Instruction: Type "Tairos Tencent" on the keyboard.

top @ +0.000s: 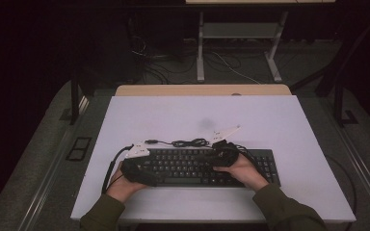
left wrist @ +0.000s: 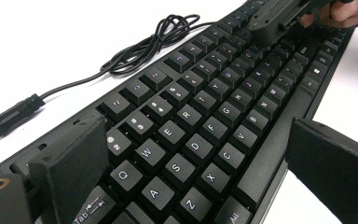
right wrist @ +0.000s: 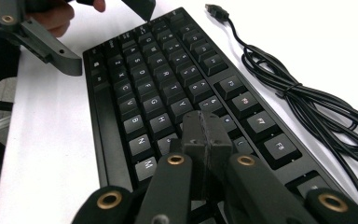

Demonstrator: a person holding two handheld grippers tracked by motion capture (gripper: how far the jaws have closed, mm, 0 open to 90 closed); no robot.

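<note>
Two hand-held claws work at a black keyboard lying along the near edge of the desk.

Going left to right, we see the left claw (left wrist: 200,168) spread wide, straddling the left end of the keyboard (left wrist: 205,126), one jaw at its back edge and one at its front, neither pad pressing yet. At the middle, the right claw (right wrist: 205,135) is clenched with nothing between its jaws, its tip just over the keys. Behind the keyboard, toward the desk's (top: 270,115) centre, its cable (top: 188,142) lies loosely coiled. We judge the keyboard stiff, fairly light and long; gripping it across its depth at one end suits it, though the trailing cable may drag and the keys give underfoot.
</note>
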